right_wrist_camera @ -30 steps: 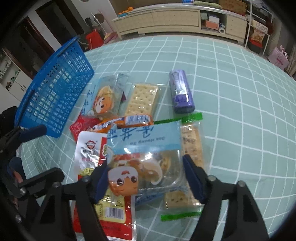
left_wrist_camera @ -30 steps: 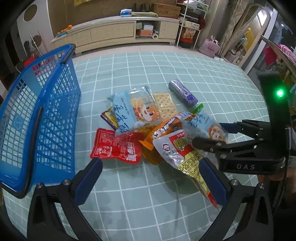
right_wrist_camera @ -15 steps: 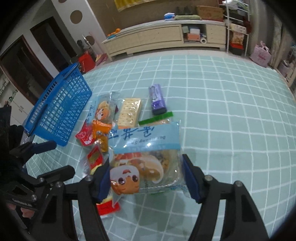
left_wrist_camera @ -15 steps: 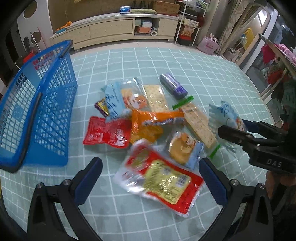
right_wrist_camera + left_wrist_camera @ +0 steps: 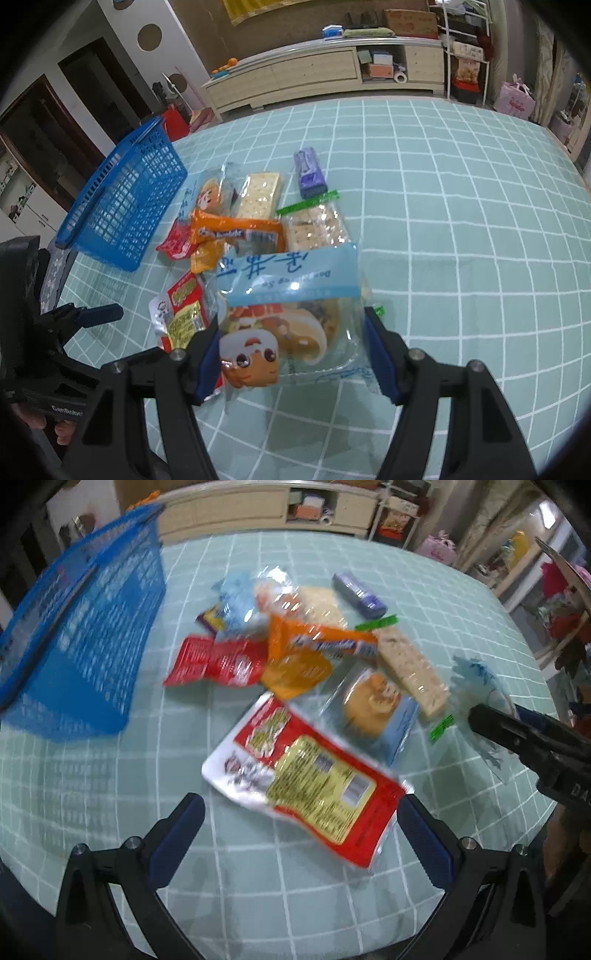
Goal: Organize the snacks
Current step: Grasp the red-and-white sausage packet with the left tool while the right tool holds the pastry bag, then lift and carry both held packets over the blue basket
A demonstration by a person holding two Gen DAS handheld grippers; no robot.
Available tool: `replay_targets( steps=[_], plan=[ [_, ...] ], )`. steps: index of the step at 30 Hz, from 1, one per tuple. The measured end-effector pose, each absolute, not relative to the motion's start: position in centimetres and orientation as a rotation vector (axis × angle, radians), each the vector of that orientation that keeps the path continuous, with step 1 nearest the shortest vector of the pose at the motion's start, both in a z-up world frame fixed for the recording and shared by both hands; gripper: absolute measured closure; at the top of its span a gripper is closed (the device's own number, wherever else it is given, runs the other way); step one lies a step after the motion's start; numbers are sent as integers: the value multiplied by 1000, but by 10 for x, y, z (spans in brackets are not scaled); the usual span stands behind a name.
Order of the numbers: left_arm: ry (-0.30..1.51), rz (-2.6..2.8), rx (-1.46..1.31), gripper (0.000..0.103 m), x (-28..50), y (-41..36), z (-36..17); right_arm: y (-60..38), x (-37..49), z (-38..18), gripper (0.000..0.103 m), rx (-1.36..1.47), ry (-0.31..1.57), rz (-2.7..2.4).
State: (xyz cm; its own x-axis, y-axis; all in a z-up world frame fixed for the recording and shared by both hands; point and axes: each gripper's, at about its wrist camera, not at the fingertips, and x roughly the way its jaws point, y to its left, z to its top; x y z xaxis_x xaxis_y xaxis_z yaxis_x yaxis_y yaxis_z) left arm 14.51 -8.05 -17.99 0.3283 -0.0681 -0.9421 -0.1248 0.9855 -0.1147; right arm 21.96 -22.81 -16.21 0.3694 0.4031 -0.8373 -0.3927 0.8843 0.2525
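Note:
My right gripper (image 5: 291, 354) is shut on a clear bun packet with a blue top and a cartoon face (image 5: 288, 295), held above the teal checked table (image 5: 443, 221). In the left wrist view, the right gripper (image 5: 517, 731) and the packet (image 5: 476, 686) sit right of the snack pile. My left gripper (image 5: 297, 812) is open, its jaws wide, just short of a red and yellow packet (image 5: 306, 775). The pile also has an orange packet (image 5: 317, 642), a red packet (image 5: 214, 661), a cracker pack (image 5: 410, 668), a second bun packet (image 5: 373, 705) and a purple packet (image 5: 358, 594).
A blue mesh basket (image 5: 85, 627) (image 5: 125, 206) stands at the table's left side, close to the pile. A low cabinet (image 5: 325, 74) and shelves stand beyond the far edge. A person's fingers (image 5: 62, 432) hold the left gripper (image 5: 118, 332).
The right gripper carried the bun packet off the pile and out to the right. The left gripper came lower and closer to the red and yellow packet, which now lies flat and uncovered.

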Motion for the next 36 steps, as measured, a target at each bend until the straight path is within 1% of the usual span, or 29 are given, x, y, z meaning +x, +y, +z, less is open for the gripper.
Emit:
replay_targets(
  steps=[5, 7, 9, 10, 11, 13, 15, 16, 18, 20, 24, 27, 36],
  plan=[
    [1283, 84, -268, 0, 141, -74, -202, -224, 210, -165, 31, -3, 1077, 532],
    [1302, 85, -300, 6, 142, -74, -211, -223, 209, -167, 31, -3, 1080, 539],
    [1327, 111, -313, 23, 143, -75, -221, -224, 208, -170, 31, 4, 1087, 545],
    [1314, 122, -309, 23, 143, -76, -222, -225, 208, -172, 31, 5, 1092, 548],
    [1308, 121, -305, 28, 144, -78, -222, -226, 207, -174, 31, 5, 1095, 552],
    [1302, 127, -298, 34, 144, -82, -222, -229, 205, -176, 31, 3, 1099, 550],
    [1291, 135, -290, 54, 148, -87, -222, -234, 204, -176, 31, 6, 1098, 546],
    [1287, 141, -287, 59, 148, -88, -222, -235, 204, -176, 31, 7, 1098, 545],
    [1283, 132, -313, 79, 148, -87, -222, -237, 202, -177, 31, 9, 1104, 541],
    [1284, 112, -348, 89, 147, -85, -224, -235, 200, -178, 31, 10, 1111, 542],
    [1249, 64, -345, 95, 141, -83, -215, -227, 194, -175, 31, -8, 1112, 541],
    [1201, 44, -261, 99, 137, -88, -199, -223, 190, -172, 31, -9, 1112, 537],
    [1075, -43, -141, 102, 125, -83, -157, -209, 175, -145, 31, -30, 1065, 496]
  ],
)
